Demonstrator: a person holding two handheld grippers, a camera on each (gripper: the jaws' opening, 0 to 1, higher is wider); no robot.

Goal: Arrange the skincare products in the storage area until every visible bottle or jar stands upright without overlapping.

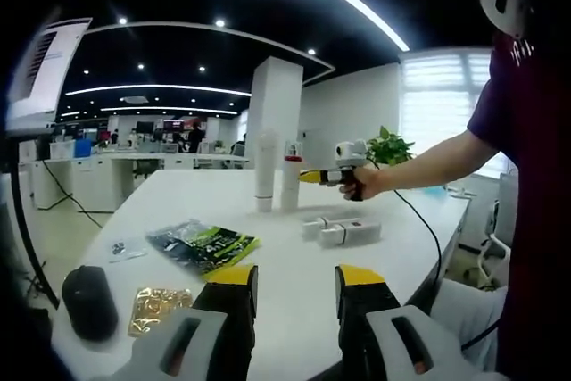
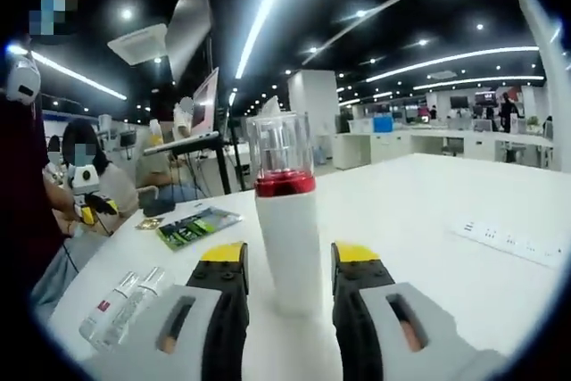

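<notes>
Right hand-held gripper [image 2: 285,265] straddles an upright red-collared bottle [image 2: 287,229] on the surface [image 2: 464,292], jaws apart; left hand-held gripper [image 1: 295,281] open, empty.

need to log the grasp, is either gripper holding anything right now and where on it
Nothing is clamped. The right gripper stands open around the white bottle's lower body; the left gripper is open over the table.

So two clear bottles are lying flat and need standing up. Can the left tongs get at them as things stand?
Probably yes. The two lying bottles sit on bare table ahead of the open left tongs, nothing between. The right tongs are busy farther back, at the red-collared bottle.
</notes>
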